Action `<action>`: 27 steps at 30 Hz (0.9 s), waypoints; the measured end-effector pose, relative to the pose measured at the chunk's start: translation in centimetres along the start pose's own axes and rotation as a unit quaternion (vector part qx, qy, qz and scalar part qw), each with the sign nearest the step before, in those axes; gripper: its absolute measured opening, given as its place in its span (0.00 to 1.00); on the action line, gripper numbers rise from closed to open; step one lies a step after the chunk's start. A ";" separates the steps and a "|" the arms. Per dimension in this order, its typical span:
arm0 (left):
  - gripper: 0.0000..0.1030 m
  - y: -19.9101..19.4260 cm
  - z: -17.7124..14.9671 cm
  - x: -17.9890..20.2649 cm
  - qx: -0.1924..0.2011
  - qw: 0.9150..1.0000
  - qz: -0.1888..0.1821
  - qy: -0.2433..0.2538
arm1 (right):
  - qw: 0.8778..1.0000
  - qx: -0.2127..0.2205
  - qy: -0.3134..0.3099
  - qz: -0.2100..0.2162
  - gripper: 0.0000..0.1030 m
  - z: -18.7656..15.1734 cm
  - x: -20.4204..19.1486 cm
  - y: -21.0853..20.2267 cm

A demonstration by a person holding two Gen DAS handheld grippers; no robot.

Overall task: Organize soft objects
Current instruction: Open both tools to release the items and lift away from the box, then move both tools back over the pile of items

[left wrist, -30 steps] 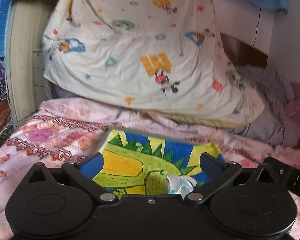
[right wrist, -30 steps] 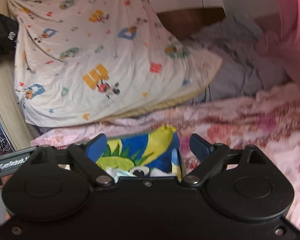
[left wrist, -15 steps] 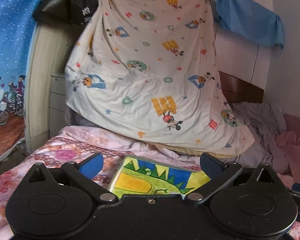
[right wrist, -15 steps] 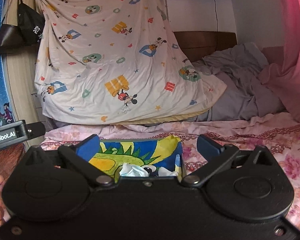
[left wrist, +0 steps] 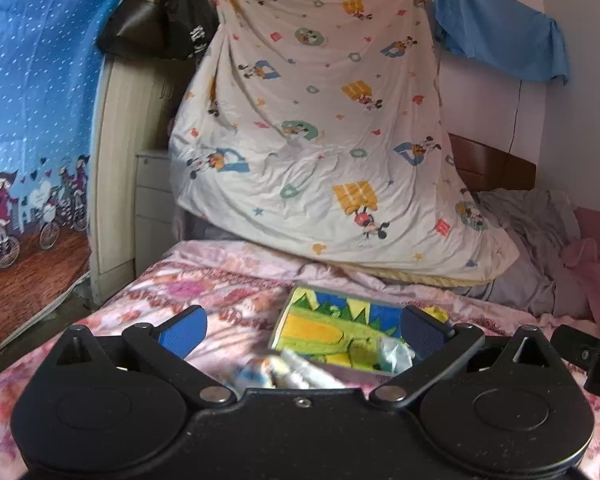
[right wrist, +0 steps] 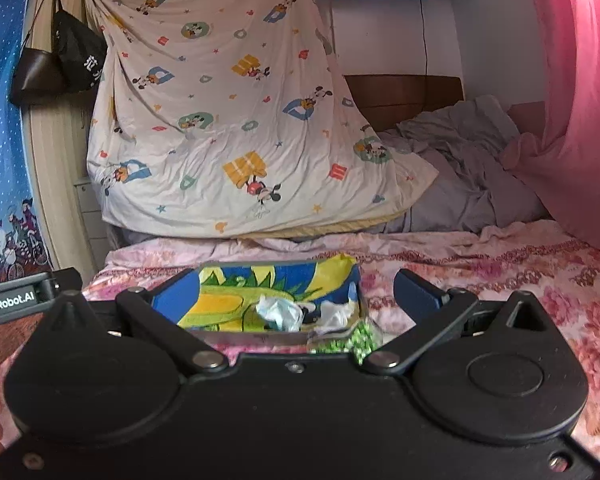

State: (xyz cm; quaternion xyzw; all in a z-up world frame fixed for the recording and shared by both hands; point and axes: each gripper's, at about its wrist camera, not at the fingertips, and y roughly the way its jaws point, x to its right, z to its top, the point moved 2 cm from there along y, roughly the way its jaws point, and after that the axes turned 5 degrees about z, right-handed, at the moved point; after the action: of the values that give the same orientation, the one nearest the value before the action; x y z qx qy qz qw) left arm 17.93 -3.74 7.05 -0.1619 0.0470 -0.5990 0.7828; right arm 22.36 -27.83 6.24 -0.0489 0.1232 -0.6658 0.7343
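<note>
Presently we list, taking the dinosaur-print cushion point(left wrist: 332, 332) as our landmark:

Item one, the cushion itself: blue, yellow and green, lying flat on the pink floral bedspread point(left wrist: 204, 292) near the bed's foot edge.

Item two, a crumpled pale blue-white soft piece point(right wrist: 280, 312), resting on the cushion's near edge; a second white crumpled piece point(right wrist: 334, 312) sits just beside it.

Item three, a green-speckled clear packet point(right wrist: 352, 338), on the bedspread at the cushion's near right corner.

Item four, a blurred pale bundle point(left wrist: 284, 372), just in front of the cushion in the left wrist view; we cannot tell what it is.

Item five, our left gripper point(left wrist: 300, 328): fingers spread wide and holding nothing, above the cushion's near left corner.

Item six, our right gripper point(right wrist: 296, 294): fingers likewise spread apart and empty, straddling the cushion's width.

Item seven, a cartoon-print sheet point(right wrist: 228, 120), hung behind the cushion, its lower edge on the bed.

Item eight, a grey rumpled blanket point(right wrist: 468, 168), behind and right of the cushion.

Item nine, two dark bags point(left wrist: 160, 20), hanging far behind and left.
</note>
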 end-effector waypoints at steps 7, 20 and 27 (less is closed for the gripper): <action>0.99 -2.7 -2.4 -1.8 -0.015 1.000 -0.005 -0.004 | 1.000 -0.024 -0.002 0.013 0.99 -1.8 -0.6 -2.0; 0.99 -4.5 -5.7 -4.3 -0.057 0.998 0.004 0.019 | 0.996 -0.091 0.017 0.004 0.99 -4.1 -0.3 -2.9; 0.99 -3.9 -7.5 -5.0 -0.080 0.996 0.008 0.026 | 0.990 -0.133 0.035 -0.010 0.99 -6.2 0.2 -3.6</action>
State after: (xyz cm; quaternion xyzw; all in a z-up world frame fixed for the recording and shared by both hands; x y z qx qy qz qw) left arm 10.88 -1.31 0.60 -0.2082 0.1164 -0.5909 0.7707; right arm 17.42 -27.85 1.13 -0.1235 0.2357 -0.6521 0.7099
